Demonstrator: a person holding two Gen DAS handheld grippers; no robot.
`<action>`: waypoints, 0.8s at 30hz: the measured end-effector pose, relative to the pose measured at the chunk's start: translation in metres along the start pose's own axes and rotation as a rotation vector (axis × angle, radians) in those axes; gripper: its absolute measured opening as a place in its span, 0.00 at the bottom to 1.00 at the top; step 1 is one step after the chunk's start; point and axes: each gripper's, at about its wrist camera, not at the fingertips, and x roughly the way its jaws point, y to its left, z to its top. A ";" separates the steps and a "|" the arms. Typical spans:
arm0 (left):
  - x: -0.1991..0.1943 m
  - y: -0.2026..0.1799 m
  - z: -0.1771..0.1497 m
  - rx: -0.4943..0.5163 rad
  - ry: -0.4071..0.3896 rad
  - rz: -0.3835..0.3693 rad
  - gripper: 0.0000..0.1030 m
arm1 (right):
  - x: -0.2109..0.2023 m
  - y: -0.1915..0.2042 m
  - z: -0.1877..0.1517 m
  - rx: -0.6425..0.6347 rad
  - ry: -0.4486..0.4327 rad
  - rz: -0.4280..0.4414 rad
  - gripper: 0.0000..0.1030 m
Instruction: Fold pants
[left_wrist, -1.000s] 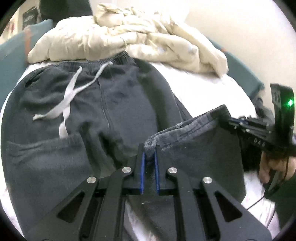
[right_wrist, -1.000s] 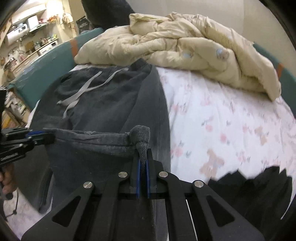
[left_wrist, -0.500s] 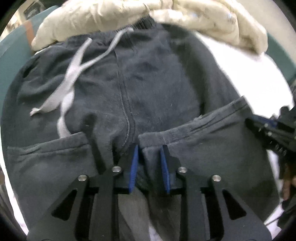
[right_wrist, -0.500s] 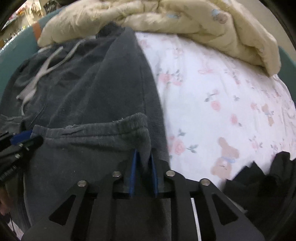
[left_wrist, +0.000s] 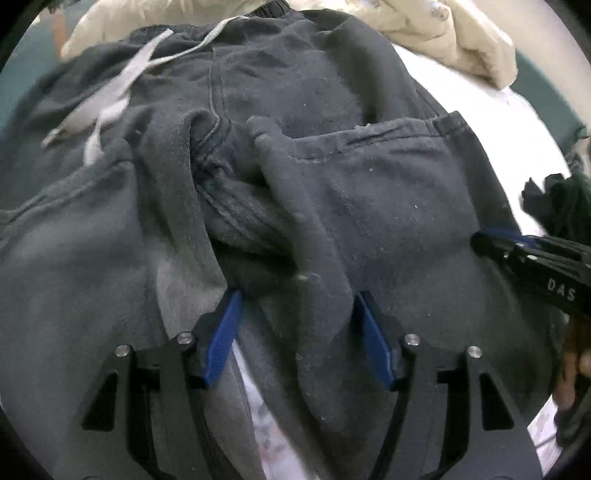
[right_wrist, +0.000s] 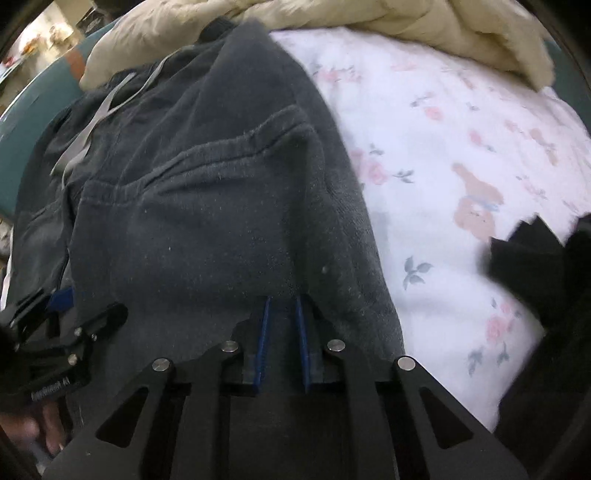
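Dark grey sweatpants (left_wrist: 314, 92) with a pale drawstring (left_wrist: 110, 99) lie on the bed, legs folded up over the seat so the cuffs (left_wrist: 369, 144) rest on it. My left gripper (left_wrist: 297, 314) is open wide over the inner edge of the folded leg, holding nothing. My right gripper (right_wrist: 282, 317) has its jaws slightly apart, over the outer edge of the same leg (right_wrist: 221, 221). It also shows at the right of the left wrist view (left_wrist: 517, 251).
A cream duvet (right_wrist: 369, 29) is heaped at the head of the bed. The floral sheet (right_wrist: 461, 155) lies right of the pants. A black garment (right_wrist: 546, 273) lies at the far right. A teal bed frame (right_wrist: 33, 110) runs along the left.
Both grippers carried the leg cuff forward onto the seat of the pants, lowered it, then opened and drew back. The cuff now lies flat.
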 end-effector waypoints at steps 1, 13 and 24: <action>-0.008 -0.001 -0.001 -0.017 0.011 -0.032 0.57 | -0.006 0.003 -0.002 0.001 -0.003 -0.002 0.21; -0.167 0.090 -0.102 -0.232 -0.159 -0.003 0.84 | -0.135 0.005 -0.093 0.249 -0.165 0.310 0.70; -0.181 0.159 -0.248 -0.631 -0.158 -0.122 0.85 | -0.138 0.017 -0.200 0.515 -0.135 0.455 0.77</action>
